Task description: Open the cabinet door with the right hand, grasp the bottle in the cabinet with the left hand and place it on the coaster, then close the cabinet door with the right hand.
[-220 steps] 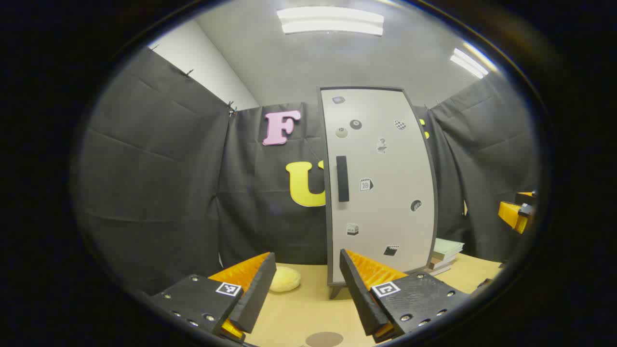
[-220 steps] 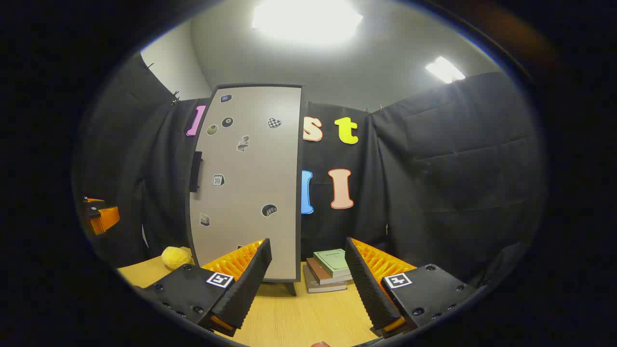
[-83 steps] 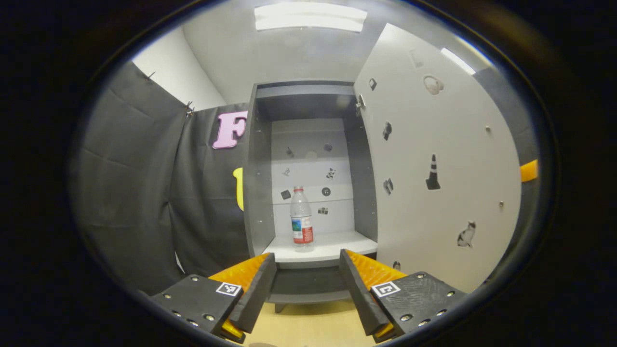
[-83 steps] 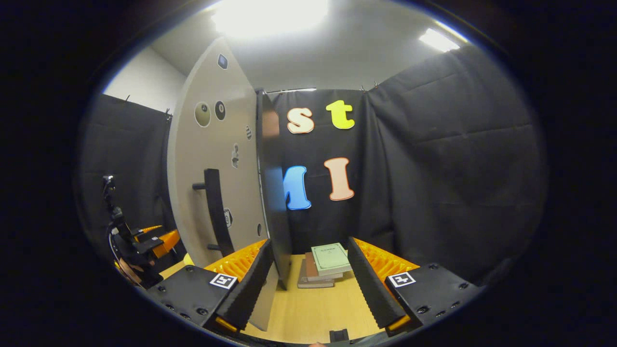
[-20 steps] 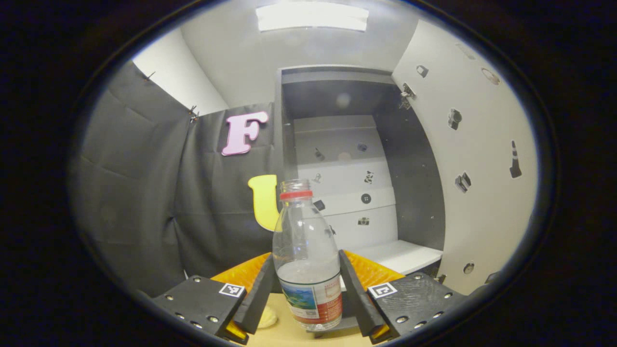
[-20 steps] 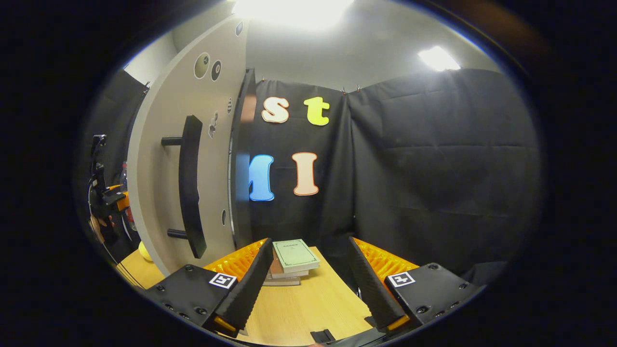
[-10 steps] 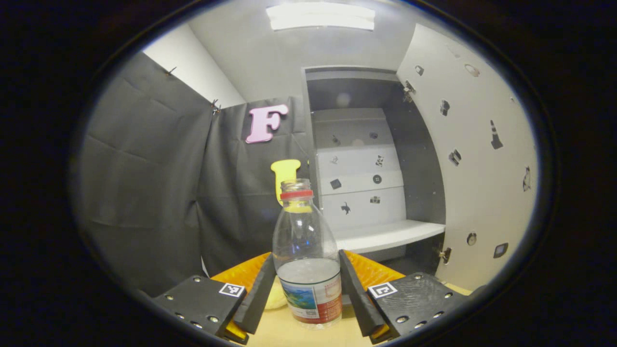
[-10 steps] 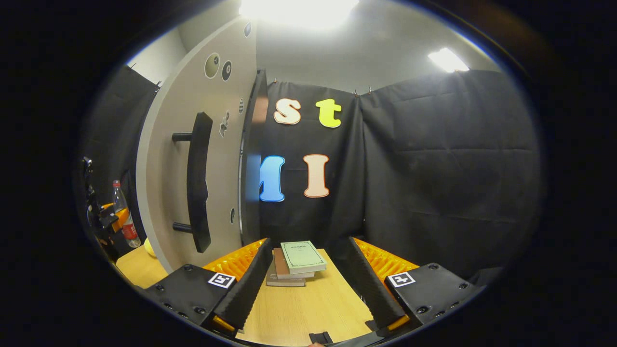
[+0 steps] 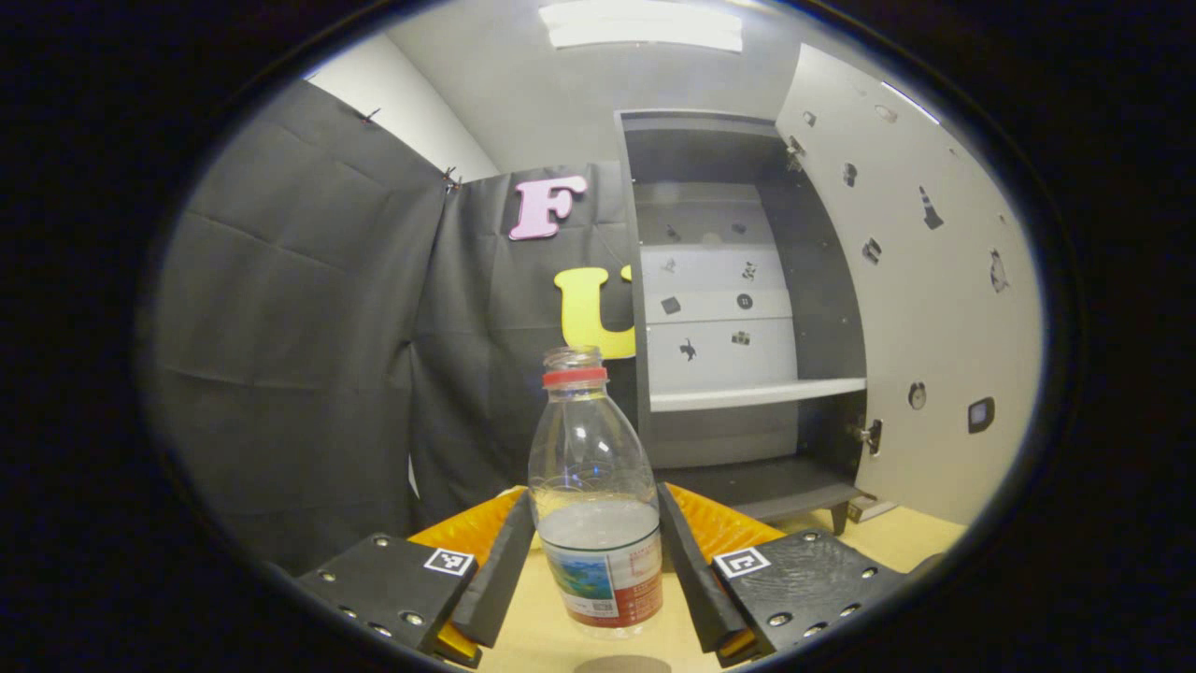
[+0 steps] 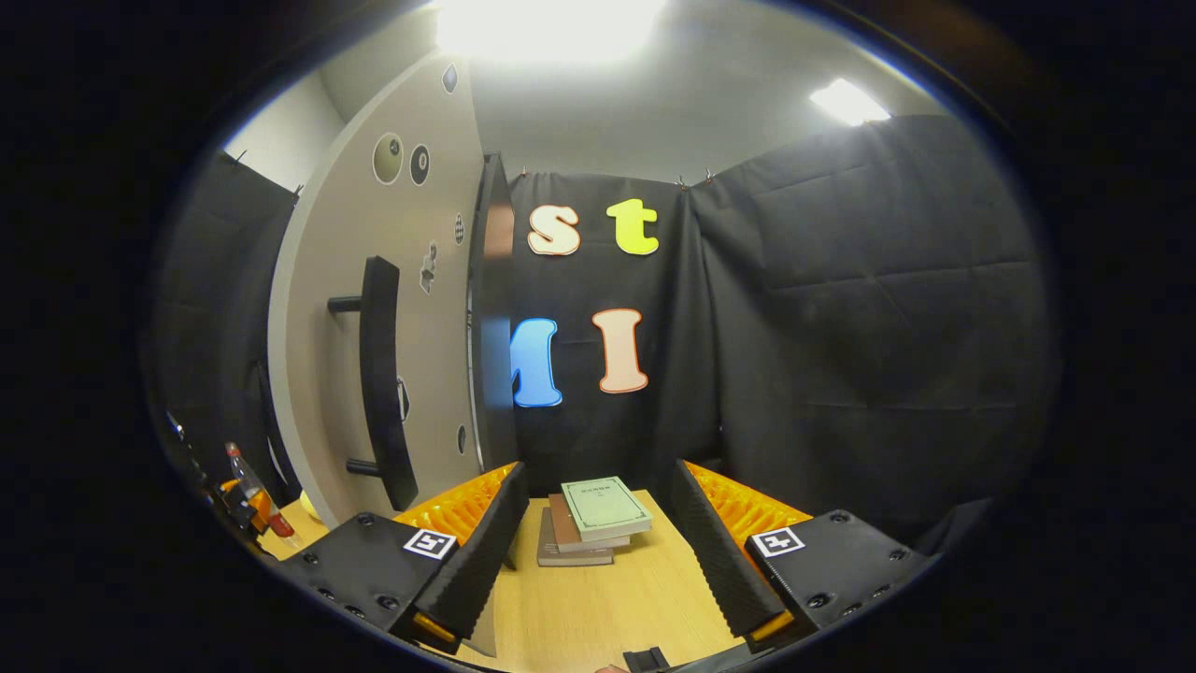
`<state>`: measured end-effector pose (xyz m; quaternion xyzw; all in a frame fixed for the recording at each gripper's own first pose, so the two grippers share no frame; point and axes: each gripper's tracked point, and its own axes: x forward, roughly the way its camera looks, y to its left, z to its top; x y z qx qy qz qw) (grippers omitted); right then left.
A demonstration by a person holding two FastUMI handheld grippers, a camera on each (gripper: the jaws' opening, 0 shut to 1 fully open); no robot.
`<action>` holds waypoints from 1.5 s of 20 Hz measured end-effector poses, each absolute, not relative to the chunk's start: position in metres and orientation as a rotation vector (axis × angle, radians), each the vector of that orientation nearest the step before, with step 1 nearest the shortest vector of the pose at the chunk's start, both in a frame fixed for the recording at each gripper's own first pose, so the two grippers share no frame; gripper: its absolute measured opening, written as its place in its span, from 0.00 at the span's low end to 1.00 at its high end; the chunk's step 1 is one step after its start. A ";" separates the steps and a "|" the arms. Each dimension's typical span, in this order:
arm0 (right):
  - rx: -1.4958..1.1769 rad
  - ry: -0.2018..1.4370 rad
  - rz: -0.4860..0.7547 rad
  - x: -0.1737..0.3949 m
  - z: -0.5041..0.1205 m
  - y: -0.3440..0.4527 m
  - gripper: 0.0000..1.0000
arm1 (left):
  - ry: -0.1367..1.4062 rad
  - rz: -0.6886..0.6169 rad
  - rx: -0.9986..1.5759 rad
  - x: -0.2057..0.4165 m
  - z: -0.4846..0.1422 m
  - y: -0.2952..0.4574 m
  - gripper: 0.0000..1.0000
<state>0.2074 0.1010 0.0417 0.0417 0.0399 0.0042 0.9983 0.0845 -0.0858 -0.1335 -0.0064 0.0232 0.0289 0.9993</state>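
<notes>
In the left gripper view the left tongs point(image 9: 595, 561) are clenched on the bottle point(image 9: 595, 505), both black fingers point(image 9: 497, 570) pressing its lower body at the label, so the label's sides are covered by the pads. The bottle stands upright, clear plastic with a red neck ring and no cap visible on its open mouth, partly filled; its base hangs just above the bench point(image 9: 888, 537), though whether it touches the wood is hard to judge because the bottom edge blurs into the surface. A dark rounded patch at the very bottom edge is probably the coaster point(image 9: 621, 665), cut off so that only its far rim shows, just in front of and below the bottle. Behind, the cabinet point(image 9: 738, 308) stands open, its white shelf point(image 9: 757, 394) bare, and the cabinet door point(image 9: 934, 299) is swung wide to the right, its outer edge cut off by the lens. In the right gripper view the right tongs point(image 10: 593, 551) are released, fingers well apart with nothing between them, over the bench near a stack of books point(image 10: 589, 523). The door's outer face and black handle point(image 10: 381, 383) show to the left, seen at a steep angle. Far left and very small, the bottle point(image 10: 250, 491) and the other tongs holding it are barely made out, darkened near the lens edge.
</notes>
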 end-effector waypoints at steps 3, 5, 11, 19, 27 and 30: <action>0.097 0.060 0.004 0.205 0.042 0.100 0.98 | 0.074 0.073 -0.005 0.069 -0.158 -0.080 0.75; 0.097 0.067 0.007 0.205 0.038 0.099 0.98 | 0.082 0.069 -0.018 0.060 -0.170 -0.084 0.78; 0.055 0.107 0.016 0.203 0.022 0.104 0.98 | 0.129 0.058 0.026 0.048 -0.219 -0.100 0.75; 0.000 0.111 0.051 0.208 0.018 0.121 0.93 | 0.153 0.083 0.026 0.040 -0.265 -0.112 0.78; -0.008 0.117 0.076 0.216 0.011 0.130 0.99 | 0.165 0.110 0.047 0.036 -0.266 -0.119 0.80; -0.018 0.107 0.076 0.219 0.013 0.129 0.99 | 0.179 0.121 0.045 0.034 -0.265 -0.118 0.81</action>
